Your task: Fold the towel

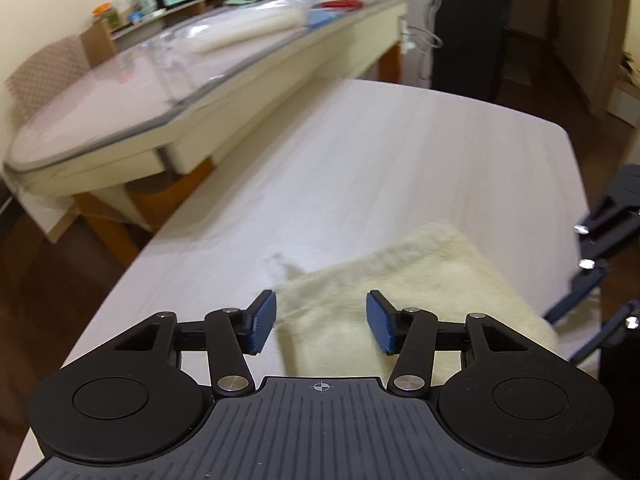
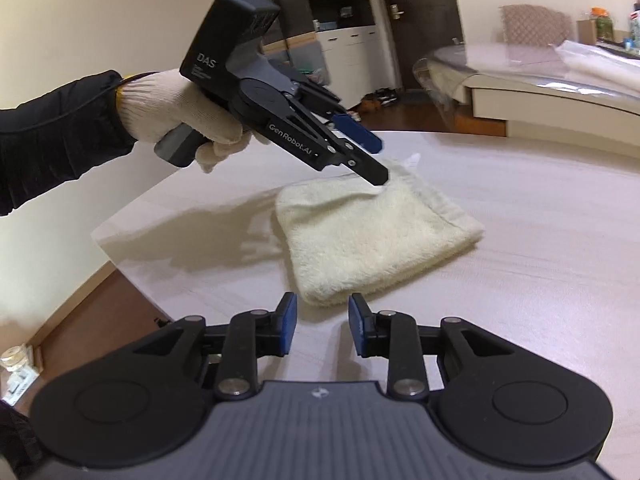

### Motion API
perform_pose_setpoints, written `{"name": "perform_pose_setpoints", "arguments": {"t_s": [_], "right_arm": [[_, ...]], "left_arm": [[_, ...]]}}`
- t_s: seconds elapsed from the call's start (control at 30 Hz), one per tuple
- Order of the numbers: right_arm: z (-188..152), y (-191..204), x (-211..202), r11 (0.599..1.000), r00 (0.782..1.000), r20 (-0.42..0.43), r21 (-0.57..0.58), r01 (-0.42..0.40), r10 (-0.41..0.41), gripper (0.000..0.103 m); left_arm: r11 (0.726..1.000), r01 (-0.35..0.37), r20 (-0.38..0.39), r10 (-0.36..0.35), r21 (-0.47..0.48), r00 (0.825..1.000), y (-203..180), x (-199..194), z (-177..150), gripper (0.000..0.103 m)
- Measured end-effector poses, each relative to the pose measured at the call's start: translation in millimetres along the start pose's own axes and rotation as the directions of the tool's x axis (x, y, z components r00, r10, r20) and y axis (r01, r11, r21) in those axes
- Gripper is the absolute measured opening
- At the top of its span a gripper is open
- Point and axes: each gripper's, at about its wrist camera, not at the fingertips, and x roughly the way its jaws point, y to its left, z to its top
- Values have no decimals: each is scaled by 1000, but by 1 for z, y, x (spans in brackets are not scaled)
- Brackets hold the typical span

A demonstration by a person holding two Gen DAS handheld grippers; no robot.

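My right gripper [image 2: 322,330] sits parted and empty just short of the folded towel [image 2: 372,232]; my left gripper [image 1: 321,322] hovers spread wide over it, gripping nothing.

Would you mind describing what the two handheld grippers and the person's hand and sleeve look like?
Both grippers are black with ribbed grey tops, round black discs at the sides and blue ribbed finger pads. The left gripper has a boxy black block marked "DAS", white "GenRobot.AI" lettering on its linkage and a grey handle. The left hand wears a cream knit glove with a yellow cuff edge, below a black sleeve. The right gripper looks alike.
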Motion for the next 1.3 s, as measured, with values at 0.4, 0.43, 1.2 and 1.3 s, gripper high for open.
{"name": "perform_pose_setpoints", "arguments": {"t_s": [0.4,0.43,1.2,1.3], "right_arm": [[1,-15,15,988,997,51,139,-65,58,39],[2,-16,16,987,996,59,147,-72,64,40],[-6,-16,-1,984,994,82,159,-82,70,39],[-1,-16,-1,985,990,110,143,-98,82,39]], "left_arm": [[986,129,-35,-126,104,991,-34,8,-1,53],[987,125,-38,-122,103,992,-33,9,-1,55],[987,85,-44,-80,135,996,-28,-5,-14,56],[992,59,-48,-53,116,997,-24,-7,-21,57]]}}
